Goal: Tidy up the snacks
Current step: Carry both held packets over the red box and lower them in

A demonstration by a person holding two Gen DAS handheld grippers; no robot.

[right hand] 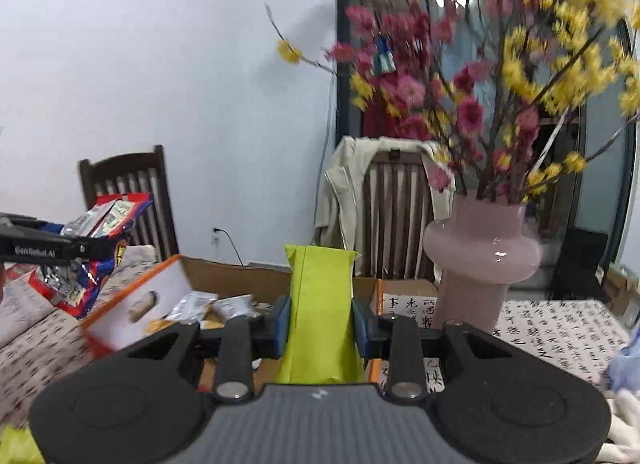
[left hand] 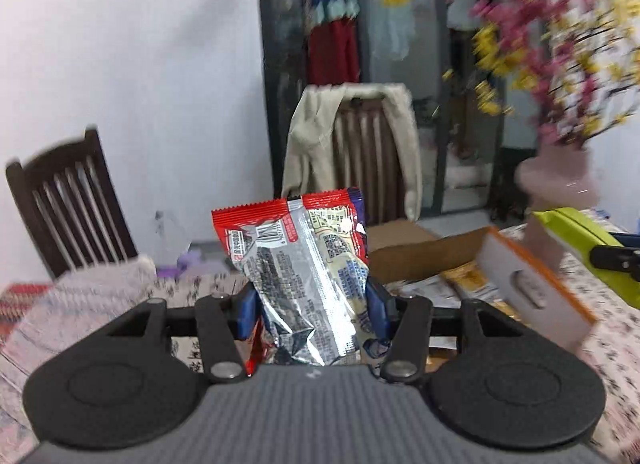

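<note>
My left gripper is shut on a red and silver snack packet that stands upright between its blue pads, held above the table. From the right wrist view the same packet hangs at the far left in the left gripper. My right gripper is shut on a lime-green snack packet, upright between the pads. That green packet shows at the right edge of the left wrist view. An open cardboard box with several small snack packets inside lies ahead of both grippers.
A white box flap with an orange edge sticks up at the box's near left. A pink vase of red and yellow flowers stands right of the box on the printed tablecloth. Two wooden chairs, one draped with a beige jacket, stand behind.
</note>
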